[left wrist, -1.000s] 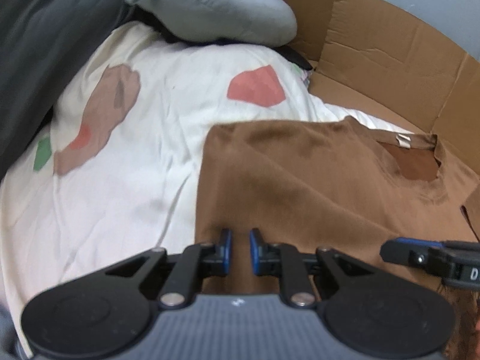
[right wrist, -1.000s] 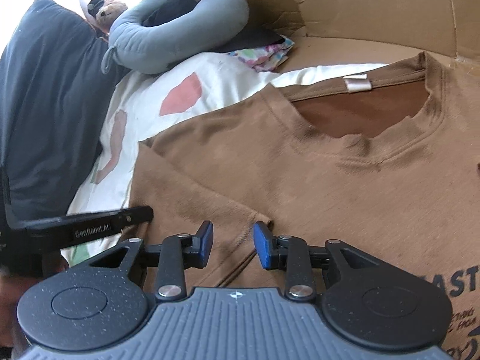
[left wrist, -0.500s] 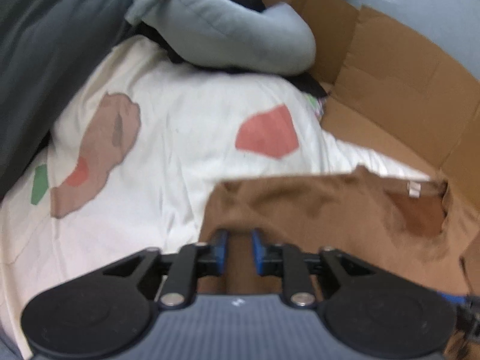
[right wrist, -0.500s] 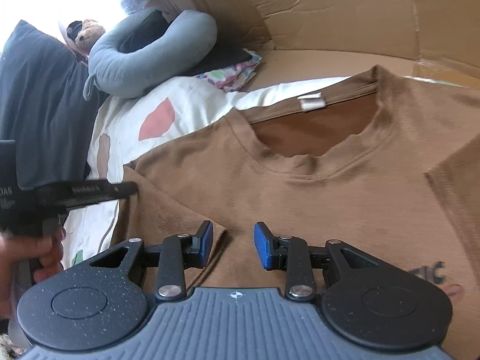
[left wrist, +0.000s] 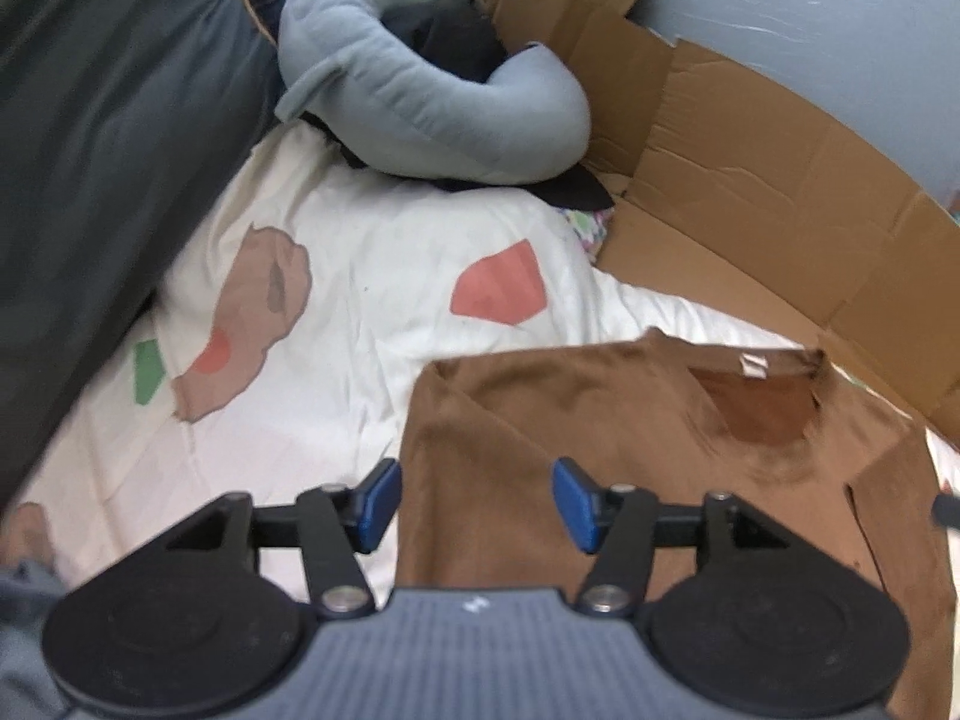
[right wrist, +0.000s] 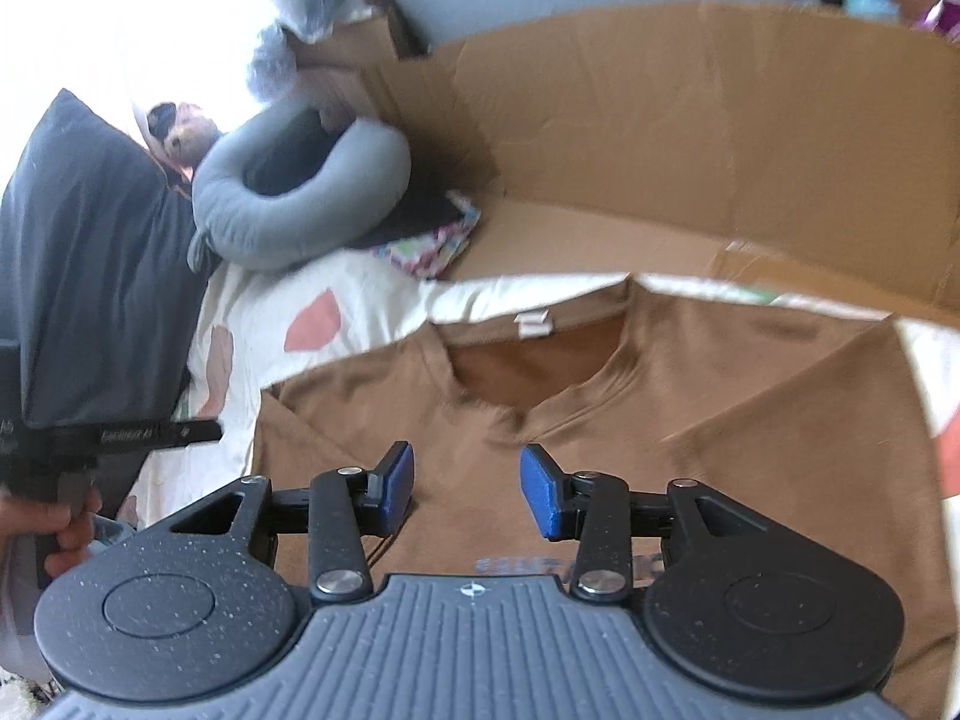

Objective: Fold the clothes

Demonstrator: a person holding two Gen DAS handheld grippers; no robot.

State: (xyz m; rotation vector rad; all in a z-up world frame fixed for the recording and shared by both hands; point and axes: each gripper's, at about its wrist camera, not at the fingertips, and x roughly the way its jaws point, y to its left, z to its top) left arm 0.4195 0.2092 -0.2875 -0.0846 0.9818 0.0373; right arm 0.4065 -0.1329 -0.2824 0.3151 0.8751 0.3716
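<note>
A brown T-shirt (left wrist: 600,420) lies flat on the bed, collar and white label toward the cardboard. Both sleeves are folded inward over its body. My left gripper (left wrist: 477,501) is open wide above the shirt's left edge, one fingertip over the sheet and the other over brown cloth, with nothing held. My right gripper (right wrist: 468,489) is open above the chest of the T-shirt (right wrist: 720,408), just below the neckline, also with nothing held. The right wrist view shows the left gripper (right wrist: 120,435) at the far left, with a hand (right wrist: 66,528) on its handle.
The white sheet (left wrist: 372,276) has red, tan and green patches. A grey U-shaped cushion (left wrist: 420,102) and a dark pillow (left wrist: 102,150) lie at the head end. Flattened cardboard (left wrist: 780,210) lines the far side. A patterned cloth (right wrist: 432,240) lies under the cushion's end.
My left gripper's jaws, nearly closed over the shirt's left edge before, have spread wide and let go. Both grippers have drawn back from the collar and risen.
</note>
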